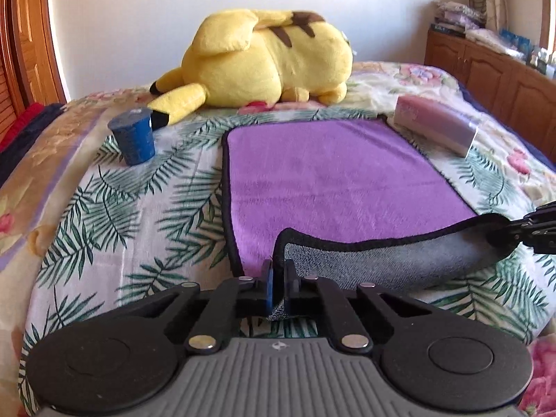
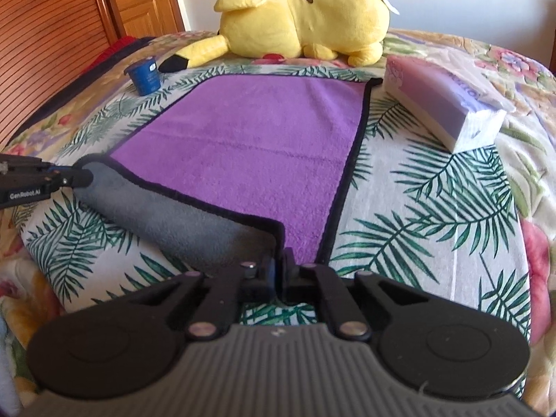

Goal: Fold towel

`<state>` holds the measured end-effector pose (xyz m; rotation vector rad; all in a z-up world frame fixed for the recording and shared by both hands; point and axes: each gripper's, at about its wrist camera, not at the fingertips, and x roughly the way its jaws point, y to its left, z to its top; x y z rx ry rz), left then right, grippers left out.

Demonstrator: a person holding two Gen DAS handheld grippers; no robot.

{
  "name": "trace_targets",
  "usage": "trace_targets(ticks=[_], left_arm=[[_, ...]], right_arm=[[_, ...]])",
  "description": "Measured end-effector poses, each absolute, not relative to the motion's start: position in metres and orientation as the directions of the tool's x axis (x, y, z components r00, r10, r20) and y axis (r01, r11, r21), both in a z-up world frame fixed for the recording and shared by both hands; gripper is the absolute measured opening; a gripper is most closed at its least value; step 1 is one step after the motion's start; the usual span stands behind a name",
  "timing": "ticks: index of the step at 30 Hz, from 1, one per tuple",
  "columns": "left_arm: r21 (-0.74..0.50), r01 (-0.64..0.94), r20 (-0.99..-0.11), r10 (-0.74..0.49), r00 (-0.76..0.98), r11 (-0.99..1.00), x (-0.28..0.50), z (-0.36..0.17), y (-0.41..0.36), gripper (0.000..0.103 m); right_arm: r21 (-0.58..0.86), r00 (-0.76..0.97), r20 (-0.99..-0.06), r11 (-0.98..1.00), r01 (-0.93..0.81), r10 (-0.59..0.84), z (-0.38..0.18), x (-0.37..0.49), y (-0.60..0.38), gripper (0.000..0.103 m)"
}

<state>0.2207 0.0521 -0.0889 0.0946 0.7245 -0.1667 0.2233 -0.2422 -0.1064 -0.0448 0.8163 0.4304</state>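
Pinching the towel's [image 1: 340, 173] near corners, both hand-held grippers — left [image 1: 279, 271], right [image 2: 280, 260] — low, level.

- The bed [image 2: 434, 215] is covered with a sheet printed with green palm leaves and flowers.
- A purple towel [image 2: 250, 146] with a dark border is spread on it; its near edge is lifted, so the grey underside is seen.
- A yellow plush toy [image 2: 305, 17] is laid at the far side.
- A blue cup [image 2: 146, 76] is placed left of the towel.
- A tissue pack [image 2: 448, 104] is laid on its right.

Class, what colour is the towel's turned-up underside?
Grey underside, purple top, seen best in the right wrist view.
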Motion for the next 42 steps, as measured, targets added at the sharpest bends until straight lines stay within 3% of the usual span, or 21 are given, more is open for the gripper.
trace_targets(ticks=[11,42], left_arm=[[0.008,0.185,-0.595,-0.144,0.791,0.983,0.215,-0.071,0.054,0.000],[0.054,0.235,-0.524,-0.173,0.834,0.971,0.229,-0.043,0.048,0.000]], right_arm=[[0.129,0.701,-0.607,0.917,-0.378,0.374,-0.091,0.221,-0.251,0.004],[0.033,0.774,-0.512,0.909,-0.415,0.372,-0.078,0.233,-0.247,0.004]])
